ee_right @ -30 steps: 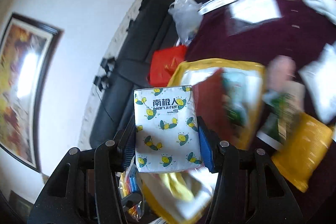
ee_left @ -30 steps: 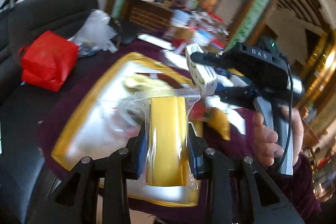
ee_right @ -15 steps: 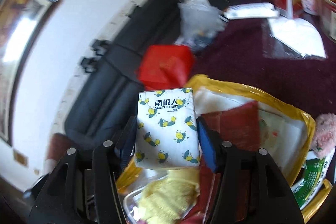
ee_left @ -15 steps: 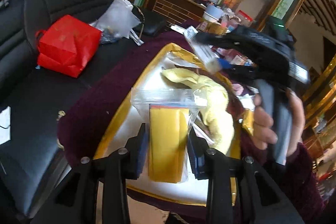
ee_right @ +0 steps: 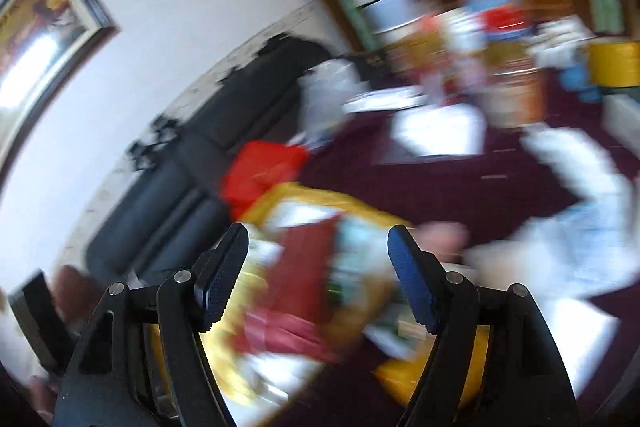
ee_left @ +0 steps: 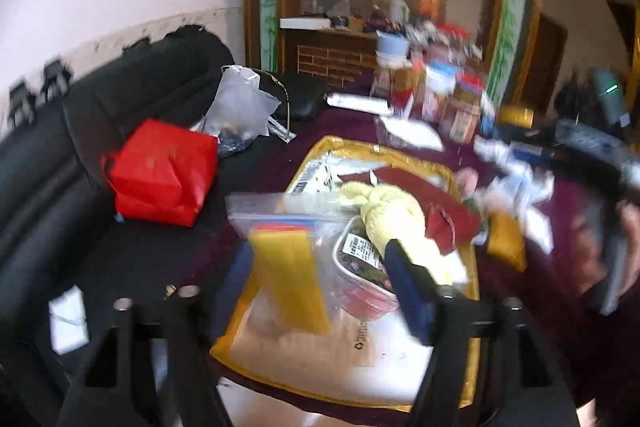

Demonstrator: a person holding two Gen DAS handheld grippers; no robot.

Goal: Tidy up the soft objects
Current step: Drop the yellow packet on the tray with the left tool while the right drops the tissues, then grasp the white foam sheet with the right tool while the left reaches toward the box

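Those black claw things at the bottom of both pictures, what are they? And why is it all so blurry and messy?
They are grabbing tools, one in each of a person's hands, and each has a small camera looking along its two fingers. One picture comes from the left gripper, the other from the right gripper. The blur comes from quick movement.

On the dark red table lies a gold-edged tray holding a soft yellow toy, a dark red cloth and a clear box. A red bag sits on the black sofa.

The left gripper's jaws are opening, with a clear bag of yellow stuff loose between them. The right gripper's jaws are opening too, with nothing between them.
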